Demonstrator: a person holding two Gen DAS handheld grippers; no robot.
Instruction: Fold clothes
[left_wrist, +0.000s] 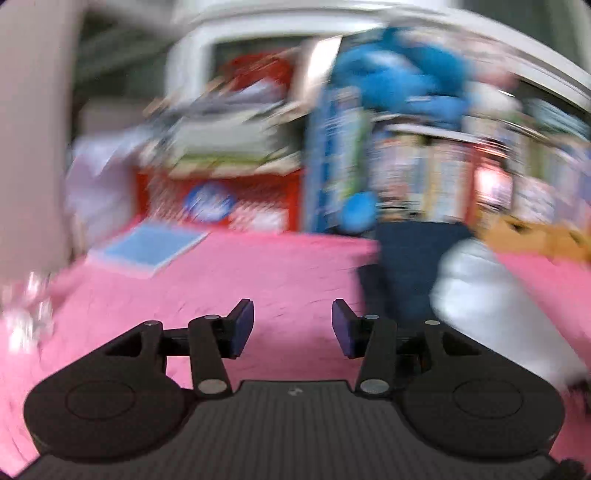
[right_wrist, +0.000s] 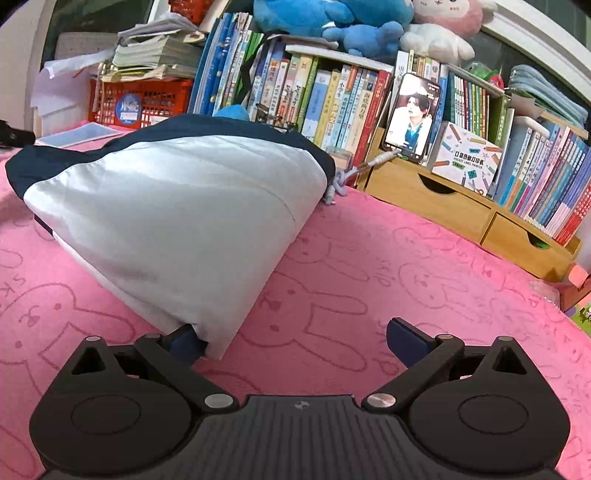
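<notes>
A folded white and navy garment (right_wrist: 177, 214) lies on the pink bunny-print blanket (right_wrist: 369, 266), with a drawstring (right_wrist: 343, 181) trailing from its far end. My right gripper (right_wrist: 291, 338) is open wide at the garment's near corner. That corner covers its left fingertip, and the right finger (right_wrist: 406, 343) stands apart over bare blanket. The left wrist view is blurred. It shows my left gripper (left_wrist: 293, 321) open over the pink blanket (left_wrist: 240, 280) with nothing between its pads. The garment (left_wrist: 480, 295) lies ahead to its right.
Behind the blanket stand rows of books (right_wrist: 325, 96), a wooden drawer organiser (right_wrist: 443, 206), a propped phone (right_wrist: 412, 118) and a red crate (right_wrist: 144, 101) under stacked papers. Plush toys (right_wrist: 332, 18) sit on top. A flat blue pad (left_wrist: 155, 245) lies at the far left.
</notes>
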